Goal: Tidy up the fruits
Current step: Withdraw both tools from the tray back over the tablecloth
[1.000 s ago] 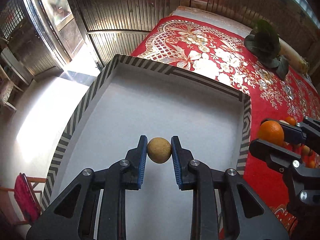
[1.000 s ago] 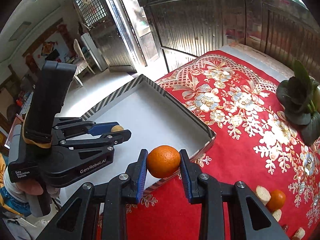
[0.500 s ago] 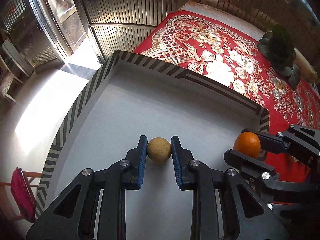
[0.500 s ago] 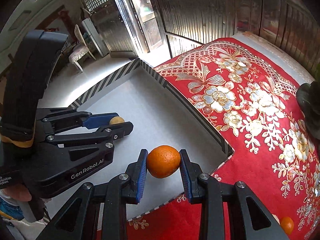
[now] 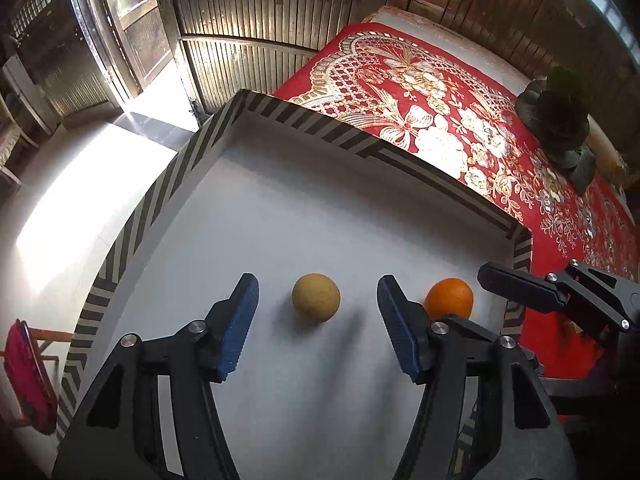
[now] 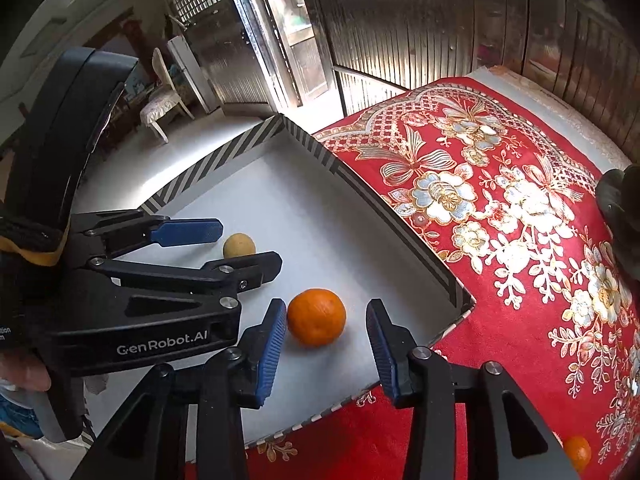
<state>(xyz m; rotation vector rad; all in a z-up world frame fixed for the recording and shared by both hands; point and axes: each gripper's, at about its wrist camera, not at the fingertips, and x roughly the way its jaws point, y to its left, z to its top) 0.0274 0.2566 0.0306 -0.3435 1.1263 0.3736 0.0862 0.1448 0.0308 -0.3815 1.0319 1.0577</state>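
A small tan round fruit (image 5: pixel 316 298) rests on the white floor of a shallow box with a striped rim (image 5: pixel 180 164). My left gripper (image 5: pixel 316 308) is opening around it, and its pads stand clear of the fruit on both sides. An orange (image 6: pixel 316 317) lies on the box floor near the right corner. My right gripper (image 6: pixel 326 328) is opening too; the orange lies between its pads, close to the left one and free of the right one. The same orange (image 5: pixel 449 298) and tan fruit (image 6: pixel 239 245) show in the other views.
The box (image 6: pixel 304 136) lies on a red floral tablecloth (image 6: pixel 500 208). A dark green leafy plant (image 5: pixel 556 116) stands at the cloth's far right. Another small orange (image 6: pixel 577 451) lies on the cloth at the lower right. A wooden slatted wall and a doorway lie behind.
Both grippers came down into the box and opened. The tan fruit and the orange, gripped before, now lie loose on the box floor.
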